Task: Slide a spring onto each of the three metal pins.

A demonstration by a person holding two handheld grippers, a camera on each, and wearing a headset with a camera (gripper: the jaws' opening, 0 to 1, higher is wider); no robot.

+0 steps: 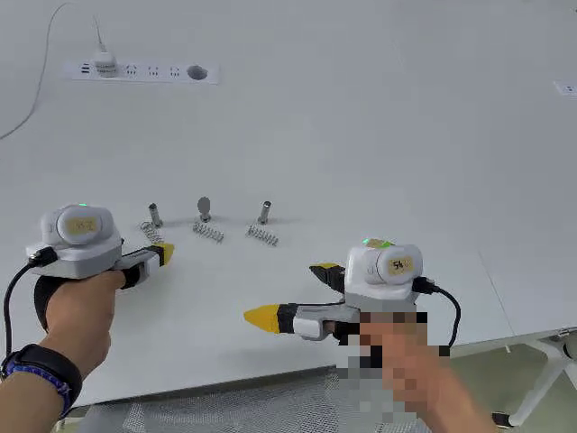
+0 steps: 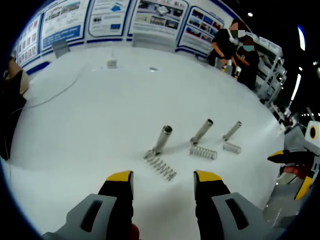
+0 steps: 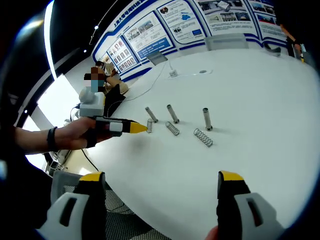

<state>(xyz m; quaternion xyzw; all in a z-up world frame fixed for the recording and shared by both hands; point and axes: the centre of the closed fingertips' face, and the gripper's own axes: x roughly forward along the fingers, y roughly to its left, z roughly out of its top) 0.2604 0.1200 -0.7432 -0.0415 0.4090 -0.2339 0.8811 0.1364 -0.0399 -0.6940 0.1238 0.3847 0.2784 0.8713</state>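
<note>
Left tool (image 1: 162,253): released, empty, tips near leftmost spring (image 1: 151,233). Three pins (image 1: 205,208): short steel rods standing in row on smooth white tabletop (image 1: 361,135), one coil lying loose beside each. Springs likely light, squashy, prone to roll; pinch gently mid-coil. Right tool (image 1: 293,293): wide open, empty.

Row of short steel pins mid white bench (image 1: 379,135): L pin (image 1: 155,215), mid pin (image 1: 204,208), R pin (image 1: 264,212). A wire coil spring lies just in front of each: L spring (image 1: 151,233), mid spring (image 1: 208,232), R spring (image 1: 262,235). White power strip (image 1: 141,70) far back L. Left gripper (image 1: 163,253) just beside L spring; right gripper (image 1: 294,293) nearer front edge, to R.
</note>
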